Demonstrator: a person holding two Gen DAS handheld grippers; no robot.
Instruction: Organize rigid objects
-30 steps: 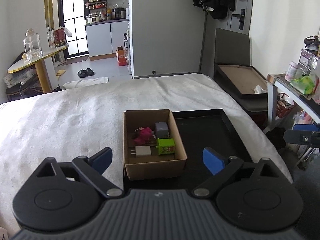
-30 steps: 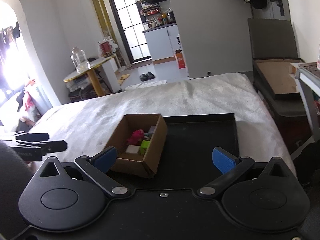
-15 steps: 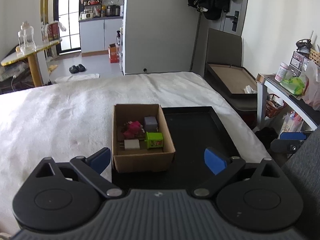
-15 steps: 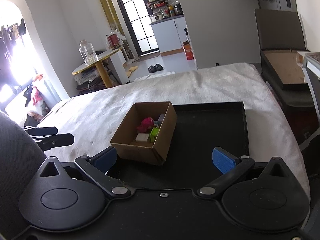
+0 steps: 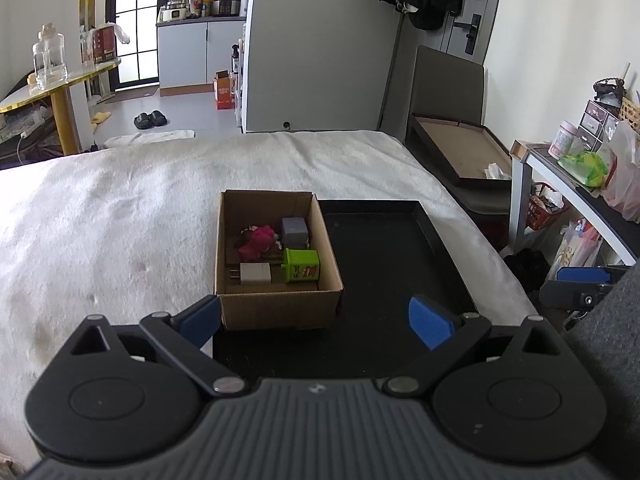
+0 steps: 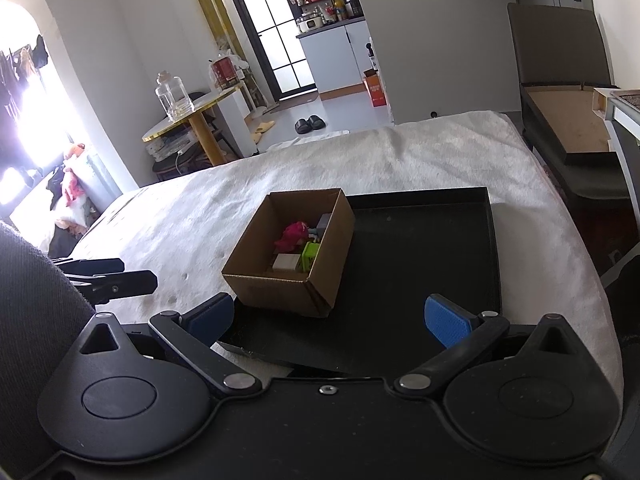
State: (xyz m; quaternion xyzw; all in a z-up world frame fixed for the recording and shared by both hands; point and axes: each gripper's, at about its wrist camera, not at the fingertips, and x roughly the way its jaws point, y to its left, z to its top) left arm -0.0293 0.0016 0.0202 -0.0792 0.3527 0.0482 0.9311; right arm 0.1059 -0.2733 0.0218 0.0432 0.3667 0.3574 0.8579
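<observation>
A small open cardboard box (image 5: pixel 280 308) (image 6: pixel 288 292) sits on the left part of a black tray (image 5: pixel 384 248) (image 6: pixel 432 240) on a white-covered bed. Inside lie a white charger plug (image 5: pixel 254 273) (image 6: pixel 286 261), a green cube (image 5: pixel 302 265) (image 6: pixel 309 254), a grey cube (image 5: pixel 295 231) (image 6: pixel 325 221) and a pink toy (image 5: pixel 256 242) (image 6: pixel 293 234). My left gripper (image 5: pixel 316 318) is open, just short of the box's near wall. My right gripper (image 6: pixel 332 318) is open too, over the tray's near edge, with nothing between its blue pads.
The white bed cover (image 5: pixel 100 216) spreads wide to the left of the tray. A dark chair with a brown framed board (image 5: pixel 460 148) stands at the bed's far right, beside a cluttered side table (image 5: pixel 580 168). A yellow round table (image 6: pixel 192 108) stands far left.
Both wrist views have shifted slightly, and the box and tray now sit a little nearer and more centred. Both grippers stay open; the objects in the box have not moved.
</observation>
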